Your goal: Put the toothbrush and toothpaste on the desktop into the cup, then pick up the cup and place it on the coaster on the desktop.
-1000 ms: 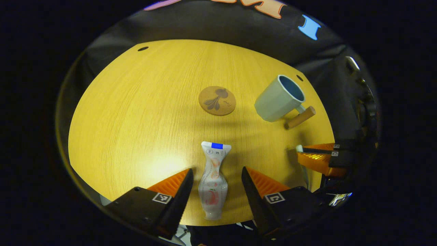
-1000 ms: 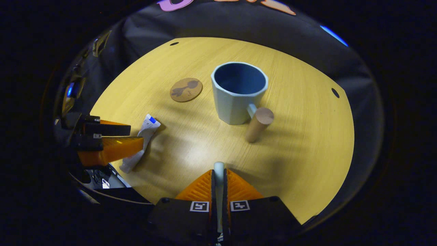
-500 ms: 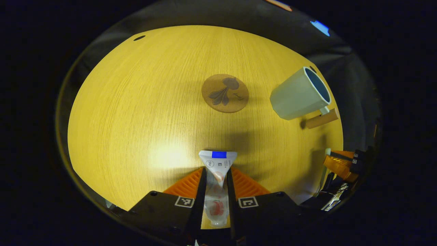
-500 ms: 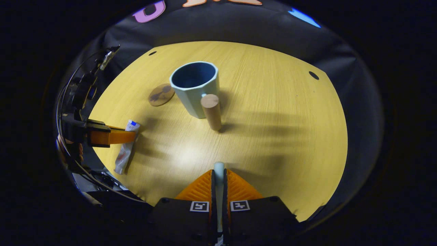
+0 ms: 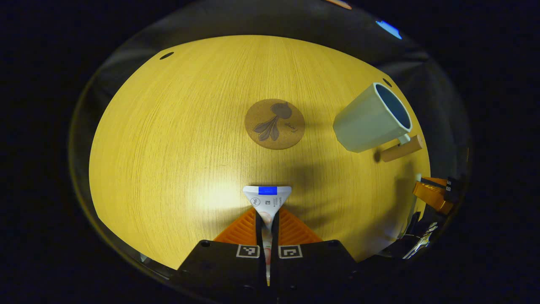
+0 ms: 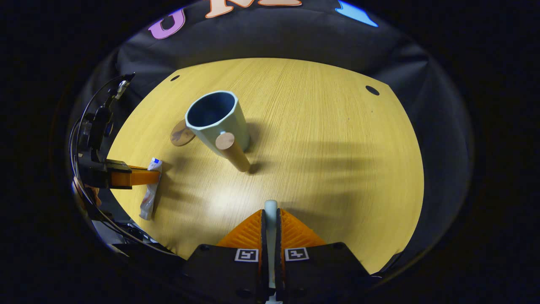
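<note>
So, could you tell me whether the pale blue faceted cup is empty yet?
Empty: the pale blue faceted cup shows only its bare dark-blue inside.

Coaster [image 5: 274, 123] left of cup [image 5: 370, 119], perhaps touching, toothpaste [image 5: 267, 198] nearer

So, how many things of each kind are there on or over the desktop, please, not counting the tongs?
Cup: 1
Coaster: 1
Toothpaste tube: 1
Toothbrush: 1
Total: 4
</note>
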Available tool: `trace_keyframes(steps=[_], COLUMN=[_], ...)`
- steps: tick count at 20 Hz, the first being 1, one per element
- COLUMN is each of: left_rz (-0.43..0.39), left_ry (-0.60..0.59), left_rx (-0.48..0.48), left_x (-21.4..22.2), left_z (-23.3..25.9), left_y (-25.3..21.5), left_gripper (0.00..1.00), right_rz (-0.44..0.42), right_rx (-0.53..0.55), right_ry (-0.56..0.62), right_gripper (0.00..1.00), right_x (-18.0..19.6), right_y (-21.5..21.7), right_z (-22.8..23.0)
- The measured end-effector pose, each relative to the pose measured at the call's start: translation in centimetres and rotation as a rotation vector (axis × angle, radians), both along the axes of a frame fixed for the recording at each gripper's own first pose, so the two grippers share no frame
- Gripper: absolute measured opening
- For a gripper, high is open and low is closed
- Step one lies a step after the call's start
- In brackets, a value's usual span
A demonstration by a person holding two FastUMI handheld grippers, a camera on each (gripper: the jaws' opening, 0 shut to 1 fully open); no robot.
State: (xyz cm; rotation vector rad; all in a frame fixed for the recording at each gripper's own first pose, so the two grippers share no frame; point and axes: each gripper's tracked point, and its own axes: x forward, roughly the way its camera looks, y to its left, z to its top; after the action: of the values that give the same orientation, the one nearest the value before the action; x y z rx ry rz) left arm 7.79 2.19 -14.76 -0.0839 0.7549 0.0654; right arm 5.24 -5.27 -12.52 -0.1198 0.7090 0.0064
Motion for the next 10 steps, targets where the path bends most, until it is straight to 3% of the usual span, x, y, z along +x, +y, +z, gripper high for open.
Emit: trace_keyframes(steps=[10], left_rz=[0.016], left_ry=[-0.223], left_rx=[-0.177], left_x=[0.2], left_z=[4.4], left_y=[-1.6], left_gripper=[0.01], right_rz=[-0.036], right_rx=[0.036], right_ry=[-0.290], right_gripper=[0.08], right_x=[3.1], right_y=[-1.7], right_z=[9.0])
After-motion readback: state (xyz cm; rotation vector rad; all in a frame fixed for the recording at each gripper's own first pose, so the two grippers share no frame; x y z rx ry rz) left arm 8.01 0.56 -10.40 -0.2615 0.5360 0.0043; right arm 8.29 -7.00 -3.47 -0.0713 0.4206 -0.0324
